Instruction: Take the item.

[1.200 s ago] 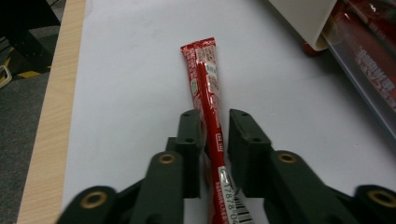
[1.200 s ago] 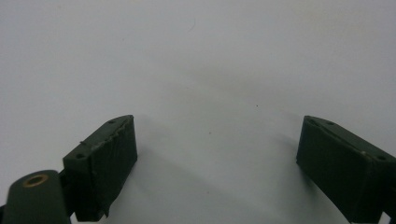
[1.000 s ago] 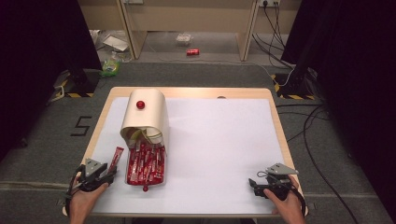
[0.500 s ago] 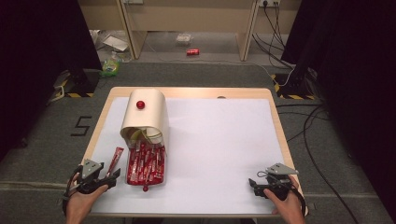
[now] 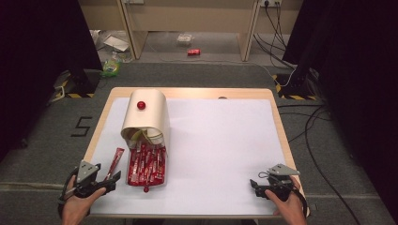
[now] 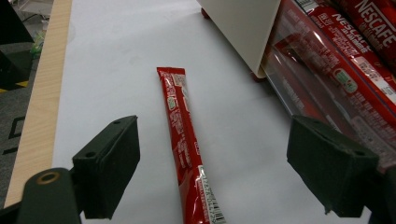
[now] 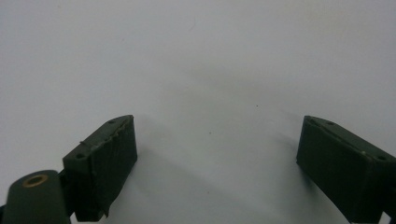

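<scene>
Item: red coffee stick [image 6: 187, 149], flat on the white bench [image 5: 220, 150] beside the dispenser tray [image 5: 146, 165]. Left claw [image 5: 111, 180] just spread, straddling it untouched, apparently released. Right claw [image 5: 256, 186] spread, idle.

A single red sachet [image 5: 115, 161] lies on the white sheet [image 5: 216, 150] just left of the clear tray [image 5: 146, 165] of sachets. The left gripper [image 5: 111, 180], jaws just opened, sits at its near end; the right gripper [image 5: 254, 185] rests apart.

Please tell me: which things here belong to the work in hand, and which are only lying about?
Belong to the work:
- single red Nescafe stick, flat on the white sheet
- clear tray of sticks
- cream dispenser box
- left gripper, jaws just opened

Lying about:
- red can on the floor
- green packet
</scene>
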The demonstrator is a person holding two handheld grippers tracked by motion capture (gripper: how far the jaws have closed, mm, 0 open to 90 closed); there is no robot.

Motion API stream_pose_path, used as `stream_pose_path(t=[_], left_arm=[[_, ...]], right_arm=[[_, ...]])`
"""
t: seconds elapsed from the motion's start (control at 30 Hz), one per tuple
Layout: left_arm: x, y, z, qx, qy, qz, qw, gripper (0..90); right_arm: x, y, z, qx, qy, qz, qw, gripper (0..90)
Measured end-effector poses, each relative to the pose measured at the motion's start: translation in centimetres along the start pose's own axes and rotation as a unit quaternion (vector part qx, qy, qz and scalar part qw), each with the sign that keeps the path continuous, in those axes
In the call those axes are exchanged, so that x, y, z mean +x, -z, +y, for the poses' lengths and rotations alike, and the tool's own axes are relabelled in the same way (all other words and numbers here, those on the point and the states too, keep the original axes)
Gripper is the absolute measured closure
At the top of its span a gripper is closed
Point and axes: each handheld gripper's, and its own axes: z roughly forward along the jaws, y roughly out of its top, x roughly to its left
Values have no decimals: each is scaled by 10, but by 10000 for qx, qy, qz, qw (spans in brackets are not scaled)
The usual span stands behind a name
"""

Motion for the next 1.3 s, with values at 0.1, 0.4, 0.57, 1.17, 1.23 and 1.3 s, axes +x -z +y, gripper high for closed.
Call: stream_pose_path(t=[0.1, 0.4, 0.57, 1.17, 1.23, 1.3], left_arm=[[1, 3, -1, -68, 36, 9, 10000, 162], [1, 8, -1, -139, 30, -7, 9999, 159], [-2, 11, 0, -212, -44, -36, 9998, 160], [-8, 27, 1, -478, -90, 43, 9988, 162], [-9, 30, 1, -522, -90, 54, 9986, 162], [-9, 32, 1, -536, -117, 49, 9985, 162]], right_arm=[[0, 0, 0, 0, -1, 0, 10000, 125], [0, 0, 0, 1, -6, 2, 10000, 125], [0, 0, 0, -5, 14, -1, 10000, 125], [0, 0, 0, 4, 4, 15, 10000, 122], [0, 0, 0, 6, 5, 15, 10000, 122], [0, 0, 0, 3, 16, 9, 10000, 122]])
